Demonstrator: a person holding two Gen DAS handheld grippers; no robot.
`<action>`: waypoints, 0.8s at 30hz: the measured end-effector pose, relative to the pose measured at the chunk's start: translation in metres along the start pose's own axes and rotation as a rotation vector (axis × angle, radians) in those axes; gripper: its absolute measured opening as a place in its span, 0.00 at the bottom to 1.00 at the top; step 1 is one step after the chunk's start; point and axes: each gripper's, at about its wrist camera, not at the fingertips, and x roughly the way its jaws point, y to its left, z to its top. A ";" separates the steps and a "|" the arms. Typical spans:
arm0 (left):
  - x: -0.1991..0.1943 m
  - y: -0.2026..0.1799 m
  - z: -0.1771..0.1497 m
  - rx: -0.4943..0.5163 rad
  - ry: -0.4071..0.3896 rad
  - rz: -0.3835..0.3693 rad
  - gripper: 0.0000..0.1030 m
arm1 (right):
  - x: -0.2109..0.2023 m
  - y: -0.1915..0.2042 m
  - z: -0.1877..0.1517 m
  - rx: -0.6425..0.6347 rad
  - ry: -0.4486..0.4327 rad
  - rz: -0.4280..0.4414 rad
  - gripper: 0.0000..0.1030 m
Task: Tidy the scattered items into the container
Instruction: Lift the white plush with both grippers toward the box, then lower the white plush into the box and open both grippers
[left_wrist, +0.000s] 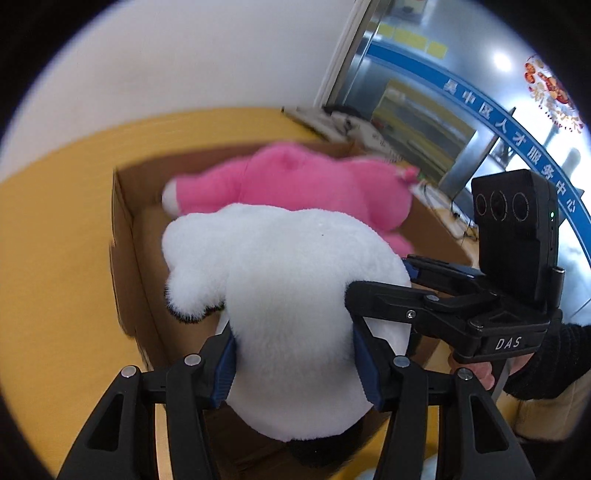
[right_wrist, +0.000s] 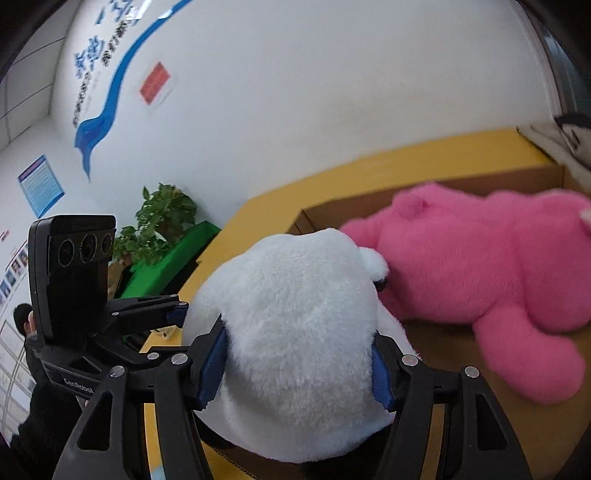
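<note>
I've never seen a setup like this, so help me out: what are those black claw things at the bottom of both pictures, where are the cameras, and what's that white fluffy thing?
Those black claws are hand-held grippers, one in each of a person's hands, with no robot arm. Each carries a fisheye camera looking along its two fingers, so one picture comes from the left gripper and the other from the right gripper. Both are squeezing the same white plush toy between their blue pads, holding it over an open cardboard box. A pink plush toy already lies inside the box. The box sits on a yellow surface. In each picture you can also see the other gripper off to the side.
</note>
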 end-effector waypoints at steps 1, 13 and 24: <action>0.003 0.005 -0.007 -0.005 -0.003 -0.006 0.55 | 0.012 -0.002 -0.010 0.020 0.032 -0.014 0.67; -0.054 0.012 -0.035 -0.133 -0.136 0.073 0.59 | 0.007 0.006 -0.016 0.038 0.099 0.024 0.84; -0.036 -0.012 -0.075 -0.178 -0.072 0.143 0.58 | -0.096 -0.072 -0.047 0.036 0.154 -0.330 0.94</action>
